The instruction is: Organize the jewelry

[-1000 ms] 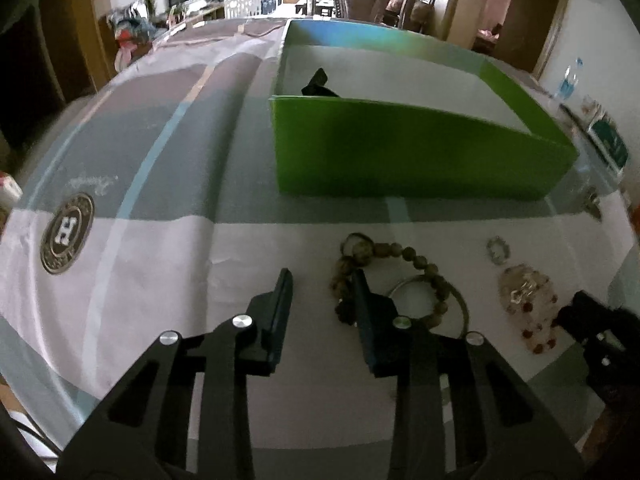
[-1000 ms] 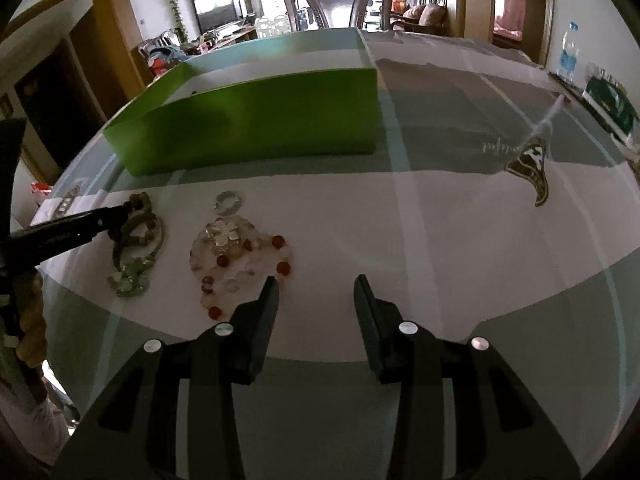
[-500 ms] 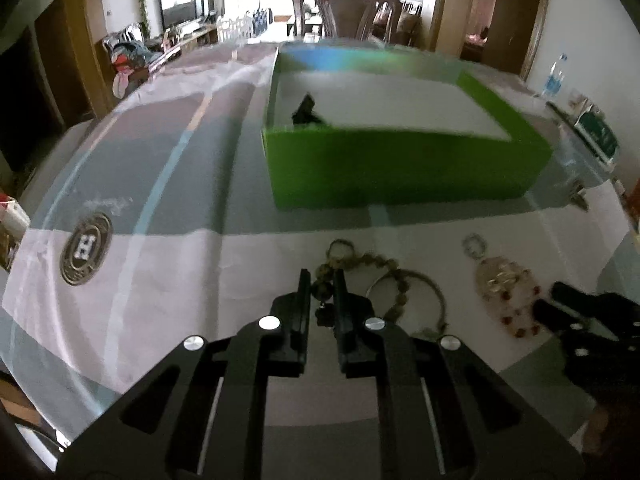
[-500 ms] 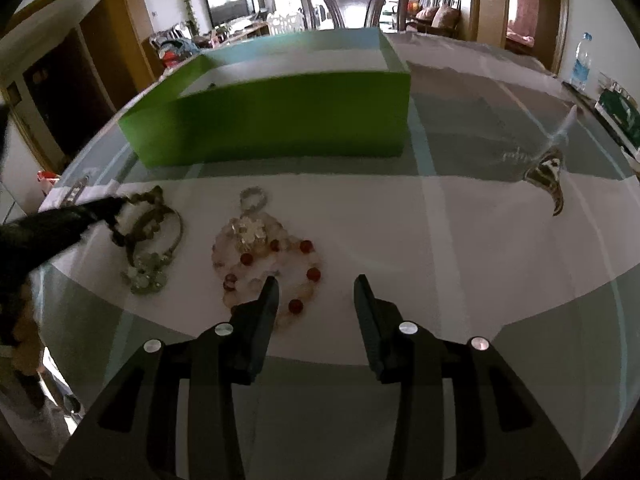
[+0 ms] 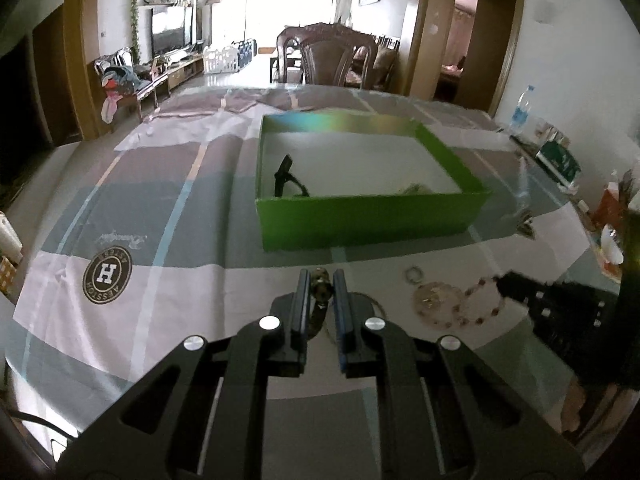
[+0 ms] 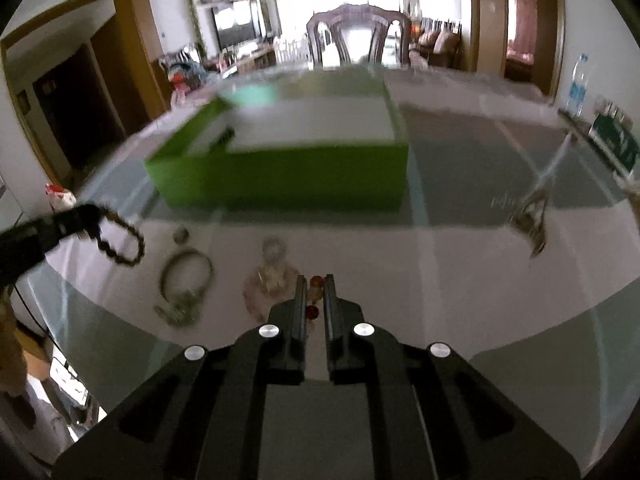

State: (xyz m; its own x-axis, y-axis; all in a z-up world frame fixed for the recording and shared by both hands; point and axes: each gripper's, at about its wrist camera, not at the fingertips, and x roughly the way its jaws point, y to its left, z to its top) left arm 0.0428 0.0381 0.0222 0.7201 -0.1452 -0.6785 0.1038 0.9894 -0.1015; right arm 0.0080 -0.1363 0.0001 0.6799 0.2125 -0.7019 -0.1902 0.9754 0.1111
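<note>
Both pinched narrow: left gripper (image 5: 322, 284) on brown bead bracelet (image 5: 322, 286), right gripper (image 6: 316, 288) on red-and-pale bead strand (image 6: 276, 280); lift clear before crossing green box (image 5: 372, 216) wall, upper centre.

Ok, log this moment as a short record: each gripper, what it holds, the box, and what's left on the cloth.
left gripper: shut on the brown bead bracelet, which hangs from it in the right wrist view
right gripper: jaws have just closed; shut on the pink and red bead bracelet
green box: open, beyond both grippers; a black item lies inside
left on the cloth: metal bangle, small ring
tablecloth: grey and white blocks, round H logo
</note>
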